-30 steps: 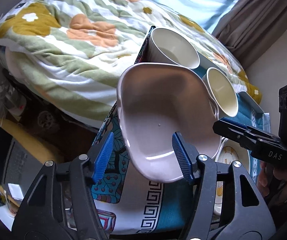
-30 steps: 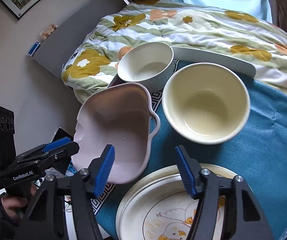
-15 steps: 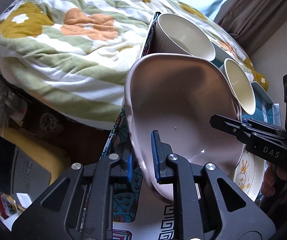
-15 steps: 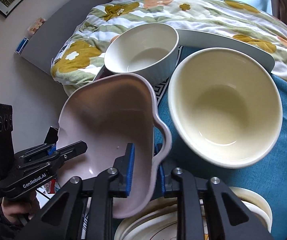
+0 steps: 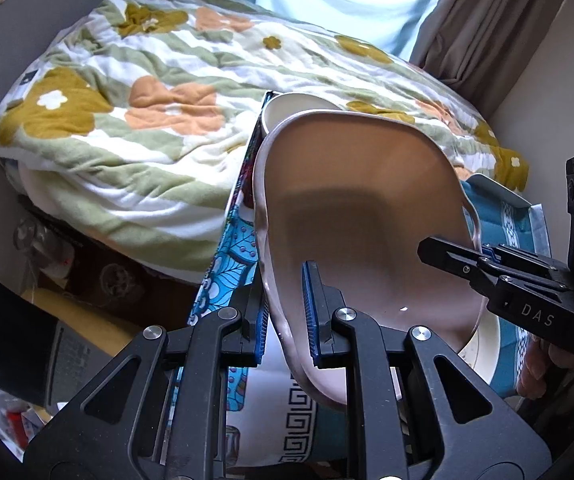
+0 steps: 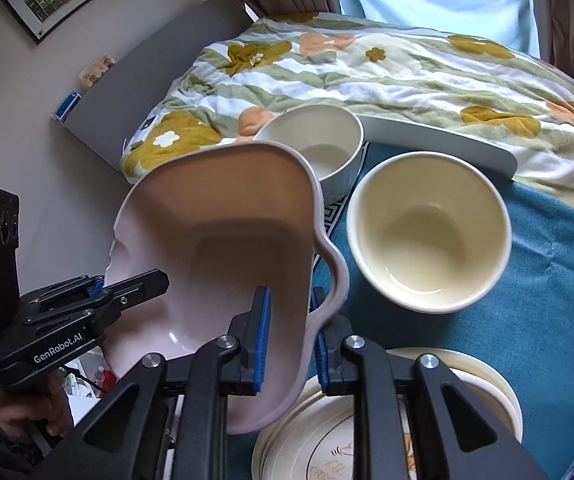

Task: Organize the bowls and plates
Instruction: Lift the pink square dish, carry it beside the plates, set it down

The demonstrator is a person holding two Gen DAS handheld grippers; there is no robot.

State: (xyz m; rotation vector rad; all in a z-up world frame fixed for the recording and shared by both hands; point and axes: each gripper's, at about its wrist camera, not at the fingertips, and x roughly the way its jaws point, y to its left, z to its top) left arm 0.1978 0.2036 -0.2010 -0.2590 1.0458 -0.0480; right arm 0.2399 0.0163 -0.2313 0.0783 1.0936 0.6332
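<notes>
A: Gripping what?
B: Left gripper [image 5: 285, 316] and right gripper [image 6: 289, 340] clamp the pink dish's [image 6: 227, 240] opposite rims.
A: Surroundings?
B: Cream bowl [image 6: 427, 228] at three o'clock, white bowl [image 6: 315, 140] at twelve, plates [image 6: 483, 384] beneath.

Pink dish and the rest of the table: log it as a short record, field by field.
held item: pink dish, tilted, off the table
left tongs: shut on the dish's rim
right tongs: shut on the opposite rim, by the handle lobe
white bowl: upright, empty, behind the dish
cream bowl: upright, empty, right of the dish
plates: stacked, printed one on top, under the right tongs
surface: teal cloth
background: floral blanket
</notes>
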